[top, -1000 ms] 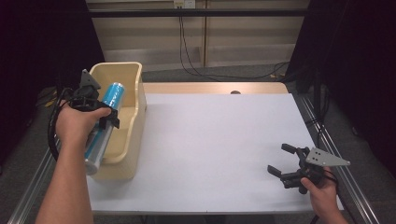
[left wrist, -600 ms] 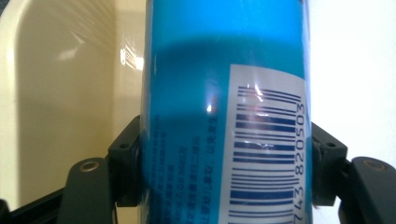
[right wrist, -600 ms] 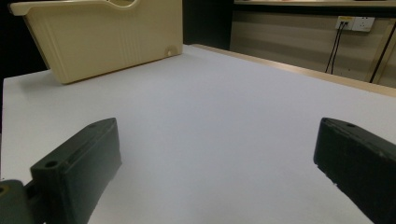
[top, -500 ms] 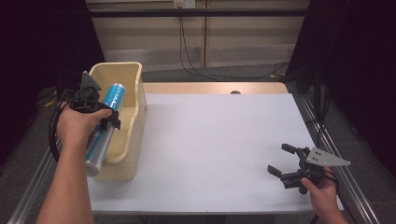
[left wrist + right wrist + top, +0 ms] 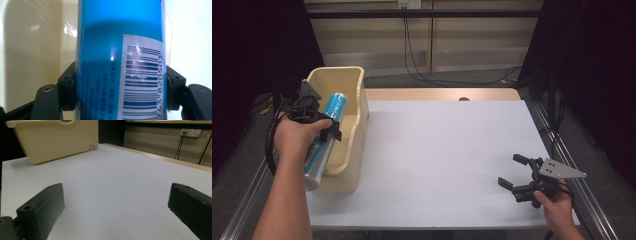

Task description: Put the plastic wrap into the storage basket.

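A tall blue can (image 5: pixel 326 135) with a silver end lies lengthwise over the cream plastic bin (image 5: pixel 352 130) at the table's left edge. My left gripper (image 5: pixel 324 130) is shut on the can's middle; in the left gripper view the blue can (image 5: pixel 120 60) with its barcode label sits clamped between both jaws. At the near right of the white table, my right gripper (image 5: pixel 514 172) rests low and open, nothing between its fingers (image 5: pixel 42 212). The cream bin (image 5: pixel 55 140) stands far off in the right gripper view.
The white table top (image 5: pixel 442 150) stretches between bin and right gripper. A wooden strip with a small dark hole (image 5: pixel 464 99) runs along the back edge. Cables (image 5: pixel 412 55) hang down the wall behind. Metal rails (image 5: pixel 577 170) flank the table.
The left hand and the can have shifted only slightly over the bin. The right gripper has stayed put.
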A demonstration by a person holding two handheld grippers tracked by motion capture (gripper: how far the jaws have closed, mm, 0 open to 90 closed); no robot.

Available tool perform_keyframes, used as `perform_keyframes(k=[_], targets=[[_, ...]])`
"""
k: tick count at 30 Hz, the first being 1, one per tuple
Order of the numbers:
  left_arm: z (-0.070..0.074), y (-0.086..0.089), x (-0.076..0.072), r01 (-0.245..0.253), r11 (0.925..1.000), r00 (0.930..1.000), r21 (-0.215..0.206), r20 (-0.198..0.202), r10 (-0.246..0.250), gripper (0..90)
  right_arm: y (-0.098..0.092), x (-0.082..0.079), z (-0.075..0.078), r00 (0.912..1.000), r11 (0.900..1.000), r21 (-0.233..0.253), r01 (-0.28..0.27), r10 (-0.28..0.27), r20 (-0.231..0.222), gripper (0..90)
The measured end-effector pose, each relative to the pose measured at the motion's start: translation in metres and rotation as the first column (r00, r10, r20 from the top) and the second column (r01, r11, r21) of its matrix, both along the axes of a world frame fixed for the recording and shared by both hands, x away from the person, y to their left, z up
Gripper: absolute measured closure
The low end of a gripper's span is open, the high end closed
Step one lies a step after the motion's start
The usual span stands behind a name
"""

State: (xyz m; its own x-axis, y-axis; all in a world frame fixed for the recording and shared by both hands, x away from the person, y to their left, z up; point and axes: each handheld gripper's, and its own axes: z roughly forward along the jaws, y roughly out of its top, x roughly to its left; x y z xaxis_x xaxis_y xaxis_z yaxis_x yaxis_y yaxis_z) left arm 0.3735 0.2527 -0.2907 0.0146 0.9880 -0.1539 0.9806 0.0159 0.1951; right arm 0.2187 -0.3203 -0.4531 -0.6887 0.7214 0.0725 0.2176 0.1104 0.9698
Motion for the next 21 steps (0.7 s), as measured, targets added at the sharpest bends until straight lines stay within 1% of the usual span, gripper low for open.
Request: perform_keyframes(k=[3,4,7,12,13,15,19,20,21], targets=[[-0.003,-0.001,0.0,0.005,1.0,1.0,0.008,-0.003,-0.005,31.8,0.0,0.0,0.0,1.0,1.0,0.0,-0.001,0.001,0.001,0.2],[-0.003,-0.002,0.001,0.007,1.0,0.9999,0.007,-0.009,-0.007,31.8,0.0,0.0,0.0,1.0,1.0,0.001,-0.001,0.001,-0.001,0.3],[-0.006,-0.002,0.001,0.001,1.0,1.0,0.0,-0.008,-0.001,31.8,0.0,0.0,0.0,1.0,1.0,0.001,-0.002,0.002,0.001,0.3],[-0.01,-0.001,0.002,0.003,1.0,0.9999,0.007,-0.014,-0.003,31.8,0.0,0.0,0.0,1.0,1.0,-0.002,-0.004,0.004,0.001,0.2],[-0.011,-0.001,0.002,-0.002,1.0,0.9999,0.0,-0.016,0.002,31.8,0.0,0.0,0.0,1.0,1.0,-0.002,-0.004,0.004,0.0,0.2],[-0.011,-0.001,0.002,0.005,1.0,0.9998,0.002,-0.018,-0.005,31.8,0.0,0.0,0.0,1.0,1.0,-0.002,-0.003,0.003,0.0,0.2],[-0.011,-0.002,0.002,0.004,1.0,0.9999,0.004,-0.015,-0.004,31.8,0.001,0.0,0.0,1.0,1.0,-0.002,-0.006,0.006,0.0,0.2],[-0.011,-0.002,0.002,-0.003,1.0,0.9999,0.003,-0.016,0.003,31.8,0.001,0.0,0.0,1.0,1.0,-0.002,-0.007,0.007,0.0,0.2],[-0.011,-0.001,0.002,0.002,1.0,0.9998,0.005,-0.018,-0.002,31.8,0.001,0.0,0.0,1.0,1.0,-0.002,-0.007,0.007,-0.001,0.2]])
